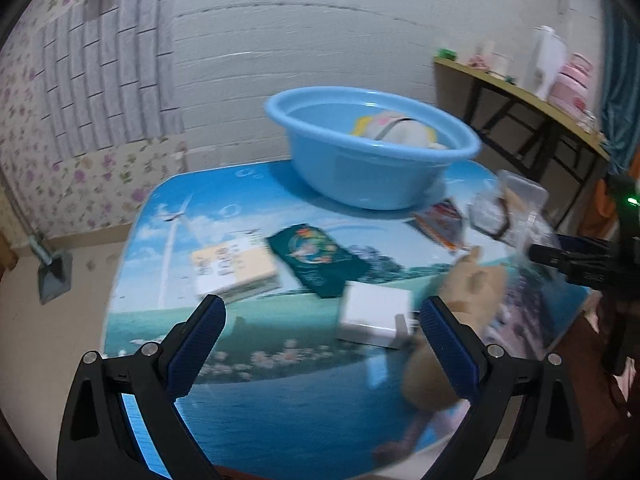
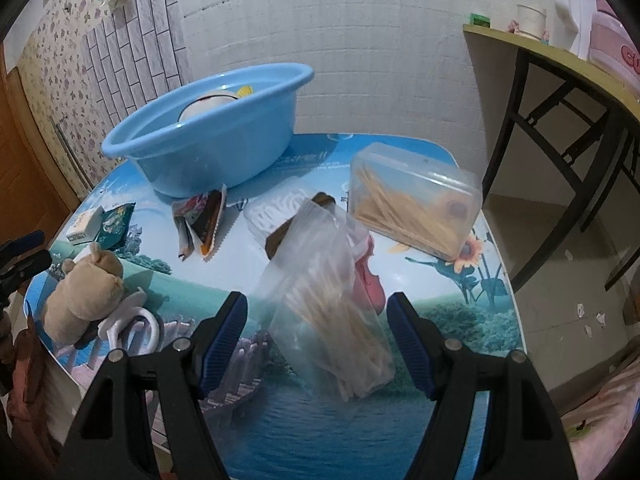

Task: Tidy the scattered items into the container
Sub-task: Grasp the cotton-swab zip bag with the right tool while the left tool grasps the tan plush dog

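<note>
The right gripper (image 2: 318, 320), fingers spread wide and grasping nothing, frames a clear bag of wooden sticks (image 2: 332, 296) at frame centre, long axis running from lower right toward the blue basin (image 2: 208, 136) (upper left). The left gripper (image 1: 322, 326) is likewise released.

A side table (image 2: 532, 54) holds a cup (image 2: 530, 20), perhaps paper.

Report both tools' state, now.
Left tool: open, holding nothing.
Right tool: open, empty, straddling the clear plastic bag of wooden sticks.
</note>
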The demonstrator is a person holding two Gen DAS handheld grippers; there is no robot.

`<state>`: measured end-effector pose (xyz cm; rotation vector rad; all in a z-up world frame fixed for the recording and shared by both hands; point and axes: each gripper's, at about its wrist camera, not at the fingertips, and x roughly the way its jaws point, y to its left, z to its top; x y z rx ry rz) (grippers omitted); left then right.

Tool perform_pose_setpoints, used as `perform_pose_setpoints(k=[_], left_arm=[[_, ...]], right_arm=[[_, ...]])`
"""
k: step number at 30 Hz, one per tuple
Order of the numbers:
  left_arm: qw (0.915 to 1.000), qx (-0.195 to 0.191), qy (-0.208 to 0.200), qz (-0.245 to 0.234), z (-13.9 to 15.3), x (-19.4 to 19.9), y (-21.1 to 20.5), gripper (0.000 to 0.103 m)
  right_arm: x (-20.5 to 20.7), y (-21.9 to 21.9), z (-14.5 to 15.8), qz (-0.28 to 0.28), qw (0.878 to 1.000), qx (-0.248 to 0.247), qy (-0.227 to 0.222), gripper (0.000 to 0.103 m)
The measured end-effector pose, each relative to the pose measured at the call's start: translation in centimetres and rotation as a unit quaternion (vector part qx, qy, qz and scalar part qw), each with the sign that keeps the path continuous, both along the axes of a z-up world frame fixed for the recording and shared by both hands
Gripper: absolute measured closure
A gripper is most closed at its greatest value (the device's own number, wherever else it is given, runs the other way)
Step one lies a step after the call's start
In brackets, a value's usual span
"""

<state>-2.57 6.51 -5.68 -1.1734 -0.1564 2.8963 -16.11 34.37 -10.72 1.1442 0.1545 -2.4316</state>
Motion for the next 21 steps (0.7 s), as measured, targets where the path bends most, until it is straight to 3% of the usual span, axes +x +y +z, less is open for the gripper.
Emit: perform_pose_setpoints(k=[3,7,12,14,15,16,21], left_arm=[[0.9989,0.014,0.007,-0.044,0.3,0.3,1.7,0.005],[0.9933,0.004,0.008,-0.115,0.3,0.7,4.7,0.005],[0.9902,-0.029,-0.015,-0.136,-1.1,0.2,6.8,0.005],[0.989,-0.033,-0.022,-0.143,-1.3,0.0,7.2,0.024],[0.9887,-0.035,-0.025,-0.144,-1.4,0.0,7.3,0.051],[0.9888,-0.039,-0.031,-0.141,-1.5,-0.1,7.4,0.064],[0.9903,-0.04,-0.021,-0.131,-0.8,0.3,6.9,0.065]], right_arm=[[-0.1,0.1,-0.3,-0.002,1.0,-0.004,-0.006,0.031],[0.1,0.0,-0.5,0.005,1.0,-0.007,-0.008,0.031],[-0.1,0.2,-0.8,0.002,1.0,-0.009,-0.013,0.031],[-0.2,0.3,-0.9,0.0,1.0,-0.008,-0.017,0.043],[-0.1,0.4,-0.9,-0.002,1.0,-0.005,-0.015,0.055],[-0.1,0.5,-0.8,-0.001,1.0,-0.006,-0.013,0.06],[0.4,0.6,0.1,0.019,1.0,-0.025,-0.002,0.072]])
